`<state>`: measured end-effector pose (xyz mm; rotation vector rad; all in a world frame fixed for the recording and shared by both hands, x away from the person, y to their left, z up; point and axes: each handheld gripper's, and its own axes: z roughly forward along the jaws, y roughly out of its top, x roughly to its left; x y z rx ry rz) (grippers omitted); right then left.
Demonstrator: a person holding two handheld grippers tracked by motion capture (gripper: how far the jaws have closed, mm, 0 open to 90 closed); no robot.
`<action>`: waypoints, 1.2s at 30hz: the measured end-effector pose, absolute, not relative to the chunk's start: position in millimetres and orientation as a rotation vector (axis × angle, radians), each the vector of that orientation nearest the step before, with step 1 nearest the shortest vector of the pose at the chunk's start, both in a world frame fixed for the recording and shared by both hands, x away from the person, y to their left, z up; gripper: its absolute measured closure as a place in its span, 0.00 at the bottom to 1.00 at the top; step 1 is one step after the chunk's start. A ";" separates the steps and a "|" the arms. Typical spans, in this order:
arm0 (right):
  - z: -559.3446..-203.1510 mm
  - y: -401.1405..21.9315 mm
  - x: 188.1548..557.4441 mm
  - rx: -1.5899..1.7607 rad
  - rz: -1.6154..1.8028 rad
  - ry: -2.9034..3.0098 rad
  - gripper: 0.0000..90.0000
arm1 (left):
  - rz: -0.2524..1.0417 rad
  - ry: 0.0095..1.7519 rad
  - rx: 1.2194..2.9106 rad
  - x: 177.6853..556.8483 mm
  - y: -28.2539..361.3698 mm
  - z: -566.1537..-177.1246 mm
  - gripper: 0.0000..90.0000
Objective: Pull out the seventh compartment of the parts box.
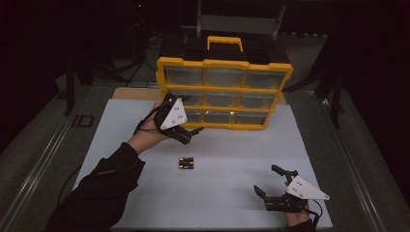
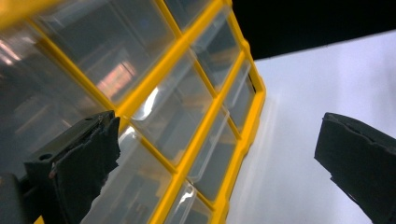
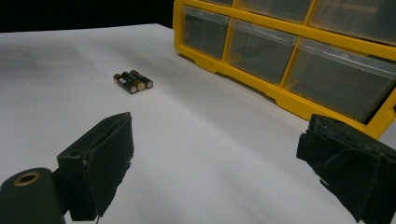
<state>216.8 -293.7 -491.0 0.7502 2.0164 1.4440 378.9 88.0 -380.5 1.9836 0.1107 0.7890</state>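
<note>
High view: left hand-held gripper [image 1: 192, 133] is held spread at the organizer's [image 1: 225, 92] bottom-left drawer [image 1: 193, 116]; right hand-held gripper [image 1: 269, 181] is spread, idle. A misaligned jaw could slip off. Batteries [image 1: 186, 163] lie mid-tabletop [image 1: 232, 193].

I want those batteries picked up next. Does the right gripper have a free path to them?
Probably yes: the right gripper is open, and bare white table lies between it and the batteries.
</note>
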 end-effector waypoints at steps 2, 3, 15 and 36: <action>-490.9 -293.6 216.8 0.750 1.446 2.016 0.09 | 0.797 0.096 1.996 381.2 85.9 -386.0 0.00; -490.9 -293.6 216.7 0.750 1.447 2.016 0.09 | 0.810 0.097 2.002 382.6 85.0 -388.6 0.00; -491.9 -294.6 217.8 0.760 1.452 2.022 0.09 | 0.873 0.042 2.038 396.2 70.1 -415.5 0.15; -493.1 -294.8 218.0 0.764 1.459 2.038 0.09 | 1.003 -0.029 2.144 420.5 60.0 -461.1 0.38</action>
